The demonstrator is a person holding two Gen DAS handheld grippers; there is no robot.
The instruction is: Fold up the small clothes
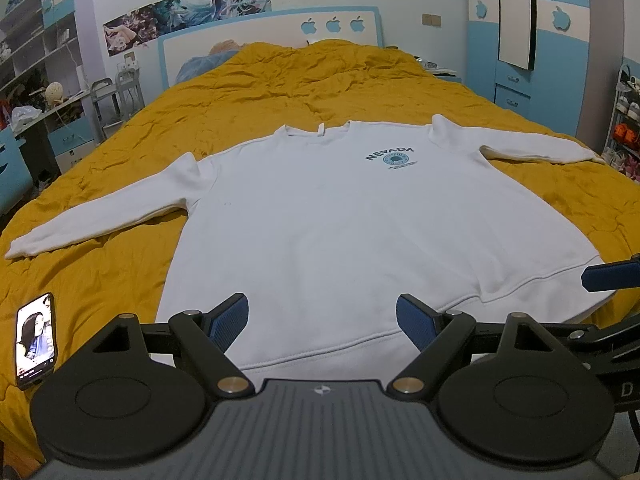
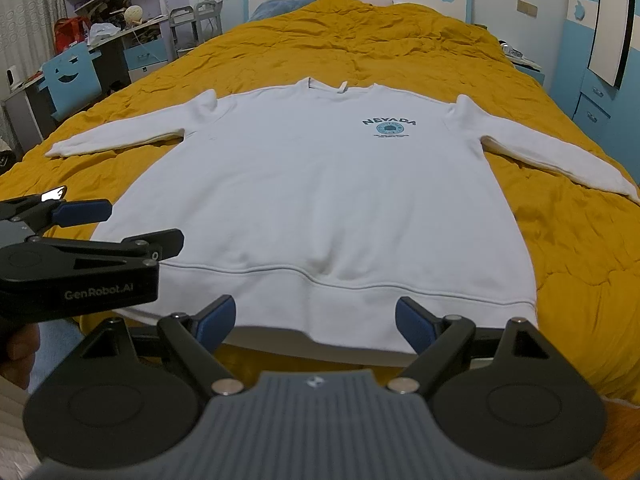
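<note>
A white long-sleeved sweatshirt (image 1: pixel 332 224) (image 2: pixel 320 184) with a blue "NEVADA" print lies flat, front up, on the yellow bedspread (image 1: pixel 280 92) (image 2: pixel 360 40). Both sleeves are spread out to the sides and its hem faces me. My left gripper (image 1: pixel 322 322) hovers open over the hem near the sweatshirt's left corner, holding nothing. My right gripper (image 2: pixel 316 320) is open too, just above the middle of the hem. The left gripper (image 2: pixel 120 224) shows from the side at the left edge of the right wrist view. A blue fingertip (image 1: pixel 612 276) of the right gripper enters the left wrist view.
A phone (image 1: pixel 35 340) with a lit screen lies on the bedspread left of the hem. A desk and shelves (image 2: pixel 100 40) stand left of the bed, a blue wardrobe (image 1: pixel 540 40) to the right. A hand (image 2: pixel 16 352) holds the left gripper.
</note>
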